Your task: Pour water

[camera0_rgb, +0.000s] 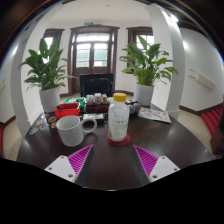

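Observation:
A clear plastic bottle [118, 119] with a yellow cap stands upright on a red coaster on the dark round table [170, 140], just ahead of my fingers and between their lines. A white mug [71, 130] stands to its left, handle toward the bottle. My gripper [112, 160] is open and empty, its magenta pads [79, 158] spread wide, a short way back from the bottle and mug.
Red and green boxes [70, 107] and dark small items sit behind the mug. A magazine [155, 114] lies at the far right of the table. Two large potted plants [47, 72] stand beyond the table, left and right, before a window and door.

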### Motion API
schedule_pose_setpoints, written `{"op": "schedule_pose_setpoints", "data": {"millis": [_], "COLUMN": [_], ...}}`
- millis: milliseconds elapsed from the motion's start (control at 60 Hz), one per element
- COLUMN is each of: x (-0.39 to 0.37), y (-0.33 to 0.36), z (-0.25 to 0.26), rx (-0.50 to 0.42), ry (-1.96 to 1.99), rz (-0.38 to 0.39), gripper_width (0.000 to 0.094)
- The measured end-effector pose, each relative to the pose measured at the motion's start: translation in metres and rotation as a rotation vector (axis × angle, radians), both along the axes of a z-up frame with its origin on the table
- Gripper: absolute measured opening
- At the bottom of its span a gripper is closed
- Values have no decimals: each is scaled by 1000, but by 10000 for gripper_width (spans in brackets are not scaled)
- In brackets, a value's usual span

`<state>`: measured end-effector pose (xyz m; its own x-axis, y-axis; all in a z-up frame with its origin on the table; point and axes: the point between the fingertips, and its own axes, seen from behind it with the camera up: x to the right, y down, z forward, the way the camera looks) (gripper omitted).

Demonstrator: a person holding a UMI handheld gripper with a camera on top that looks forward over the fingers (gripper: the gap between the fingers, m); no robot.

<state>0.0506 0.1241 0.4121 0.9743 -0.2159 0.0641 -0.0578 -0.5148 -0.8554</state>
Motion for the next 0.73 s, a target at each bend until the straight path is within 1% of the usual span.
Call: {"op": "schedule_pose_setpoints", "data": {"millis": [50, 150, 217, 317, 500, 583, 733], "x": [-6, -19, -27, -40, -51, -52, -45], "y": [-26, -57, -66, -82, -107, -115, -122], "z": [13, 42, 62, 96, 143, 154, 157], "rx": [-4, -1, 20, 76, 165, 178, 179], "ry": [-25, -51, -44, -11, 16, 24, 4], "rz": [10, 65, 85, 101, 107, 109, 97], "gripper_width": [779, 779, 778, 777, 777, 777, 777]}}
